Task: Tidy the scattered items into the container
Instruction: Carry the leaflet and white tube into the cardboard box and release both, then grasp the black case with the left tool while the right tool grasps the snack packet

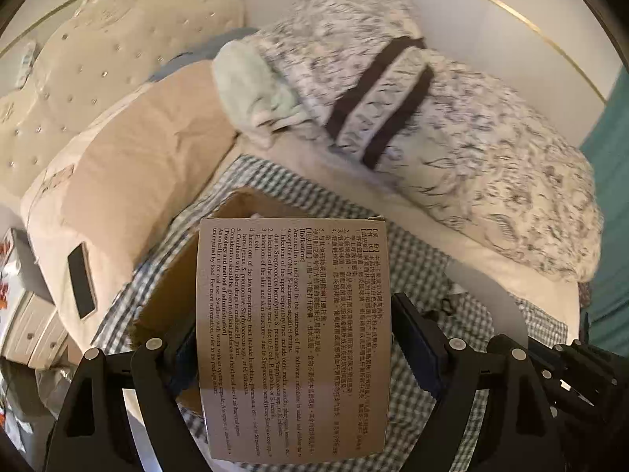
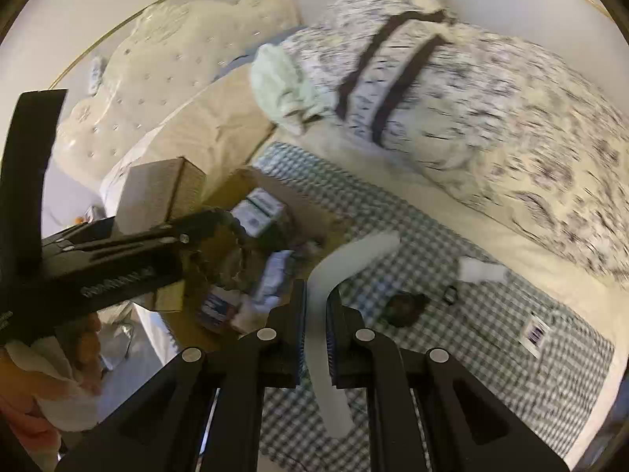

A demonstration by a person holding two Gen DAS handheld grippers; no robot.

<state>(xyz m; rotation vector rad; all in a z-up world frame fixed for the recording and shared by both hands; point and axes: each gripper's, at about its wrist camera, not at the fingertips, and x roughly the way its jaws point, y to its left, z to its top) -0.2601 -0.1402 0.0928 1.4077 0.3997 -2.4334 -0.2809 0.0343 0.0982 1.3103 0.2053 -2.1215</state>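
Note:
My left gripper (image 1: 293, 338) is shut on a grey medicine box (image 1: 293, 338) with printed text and holds it above the open cardboard box (image 1: 173, 271) on the checked bedspread. In the right wrist view the same medicine box (image 2: 151, 196) hangs over the cardboard box (image 2: 302, 204), which holds several small packages. My right gripper (image 2: 315, 314) is shut on a bent white strip (image 2: 334, 275), held above the bedspread right of the cardboard box. A white packet (image 2: 481, 269), a dark small object (image 2: 403, 306) and a labelled sachet (image 2: 536, 332) lie on the bedspread.
A beige pillow (image 1: 149, 165) with a phone (image 1: 81, 281) on it lies left of the cardboard box. A rolled patterned duvet (image 1: 432, 118) with dark straps and a green towel (image 1: 255, 90) lie behind. A tufted headboard (image 1: 98, 63) stands at far left.

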